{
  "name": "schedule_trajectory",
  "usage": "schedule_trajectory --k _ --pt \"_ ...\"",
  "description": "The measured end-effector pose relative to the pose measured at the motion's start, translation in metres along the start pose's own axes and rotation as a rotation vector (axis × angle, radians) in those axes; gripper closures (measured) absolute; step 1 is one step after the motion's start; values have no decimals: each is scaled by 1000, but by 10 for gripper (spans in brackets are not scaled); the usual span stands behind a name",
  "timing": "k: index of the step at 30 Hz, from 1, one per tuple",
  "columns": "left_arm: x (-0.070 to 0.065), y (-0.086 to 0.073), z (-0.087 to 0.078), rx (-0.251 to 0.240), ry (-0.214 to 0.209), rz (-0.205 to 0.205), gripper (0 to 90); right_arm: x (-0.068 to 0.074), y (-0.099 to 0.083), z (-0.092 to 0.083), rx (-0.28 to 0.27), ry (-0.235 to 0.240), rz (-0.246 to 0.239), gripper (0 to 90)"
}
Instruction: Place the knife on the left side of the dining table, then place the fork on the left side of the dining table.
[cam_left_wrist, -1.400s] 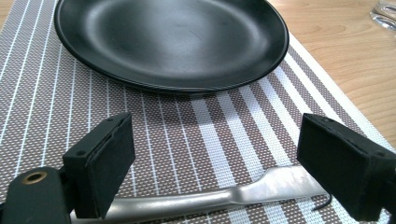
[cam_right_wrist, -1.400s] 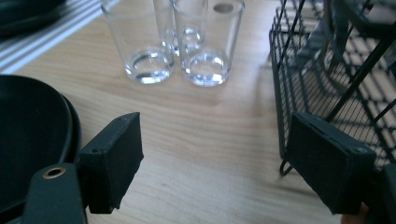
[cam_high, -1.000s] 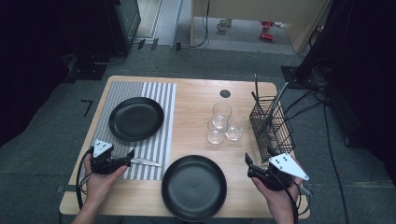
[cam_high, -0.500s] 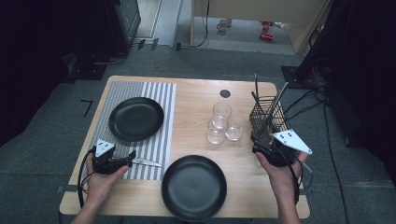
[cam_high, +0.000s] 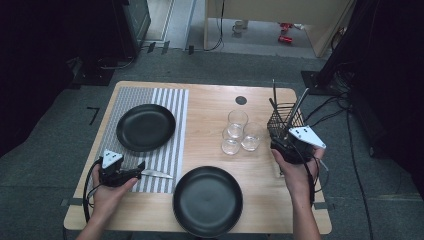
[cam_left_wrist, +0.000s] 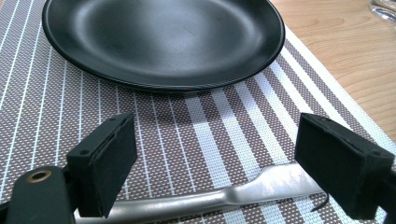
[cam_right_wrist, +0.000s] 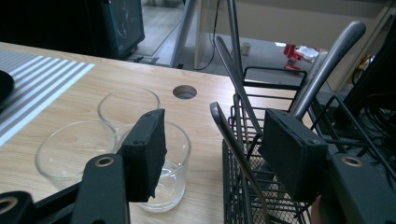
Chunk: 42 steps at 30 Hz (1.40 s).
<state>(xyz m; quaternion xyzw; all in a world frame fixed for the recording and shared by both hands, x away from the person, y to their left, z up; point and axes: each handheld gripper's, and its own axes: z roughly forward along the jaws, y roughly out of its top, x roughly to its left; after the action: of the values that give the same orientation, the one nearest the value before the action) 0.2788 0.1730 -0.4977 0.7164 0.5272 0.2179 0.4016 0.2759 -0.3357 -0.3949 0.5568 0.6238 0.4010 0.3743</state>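
Wooden table with striped placemat and black plate beyond the left gripper, whose wide-open jaws straddle a knife, pads clear. Right gripper, jaws half-open and just closing, straddles a utensil handle in the wire caddy; glasses lie left of its jaws.

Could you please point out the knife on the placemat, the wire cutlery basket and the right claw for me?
knife (cam_high: 156, 173): high view, middle of its blade.
wire cutlery basket (cam_high: 278, 125): high view, front wall.
right claw (cam_right_wrist: 212, 151): right gripper view, midway between its fingertips.

Black left gripper, grey three-cornered plate, brass screw, black cable, bare forearms
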Motion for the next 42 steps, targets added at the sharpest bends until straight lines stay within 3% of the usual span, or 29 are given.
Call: schedule_trajectory --k 7,11,17,22,27,35,37,42 --pt "-1 0 2 5 1 5 134 -1 -3 6 21 -17 -1 446" --pt "-2 0 3 8 -2 5 134 -3 -3 8 13 -61 -13 570" --pt "-5 0 3 11 -5 11 134 -6 -5 13 20 -49 -14 633" --pt "-7 0 2 8 -7 10 136 -9 -7 13 19 -33 -14 761" --pt "-7 -1 3 10 -5 13 137 -9 -8 13 14 -22 -27 778" --pt "-6 1 1 -5 3 13 139 -15 -6 6 -73 -161 -55 869" --pt "-6 2 0 -12 2 12 140 -21 -4 4 -86 -194 -43 880" --pt "-8 4 -2 -26 -3 15 140 -37 -2 -3 -121 -165 46 882"
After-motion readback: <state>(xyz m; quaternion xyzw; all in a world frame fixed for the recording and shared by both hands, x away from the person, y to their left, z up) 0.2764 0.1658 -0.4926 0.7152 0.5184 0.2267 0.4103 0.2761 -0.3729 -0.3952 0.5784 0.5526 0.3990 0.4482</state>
